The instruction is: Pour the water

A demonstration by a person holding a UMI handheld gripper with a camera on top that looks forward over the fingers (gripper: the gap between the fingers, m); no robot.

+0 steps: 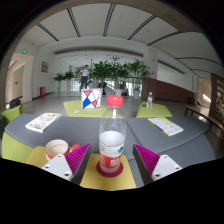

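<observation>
Looking along the fingers, I saw the gripper (112, 158) spread wide, holding nothing. Its two magenta pads (146, 157) flanked a bottle (113, 137), with a clear gap at either side. The bottle stood upright between the fingers at 12 o'clock, red cap (115, 101) on, a red-and-white label around its lower half. It rested on a yellow mat (109, 178) on the grey table (75, 128). At about 10 o'clock from the bottle, just beside the left finger, sat a cup (57, 149); I could not tell what was in it. Farther off at 11 o'clock stood a small sign (89, 99) in red, white and blue, on another yellow mat. Papers (43, 122) lay at 10 o'clock, and more papers (166, 126) at 2 o'clock. A second small bottle (150, 100) stood well beyond at 1 o'clock. Green plants (108, 72) lined the far end of the room, with a person (86, 77) near them.
</observation>
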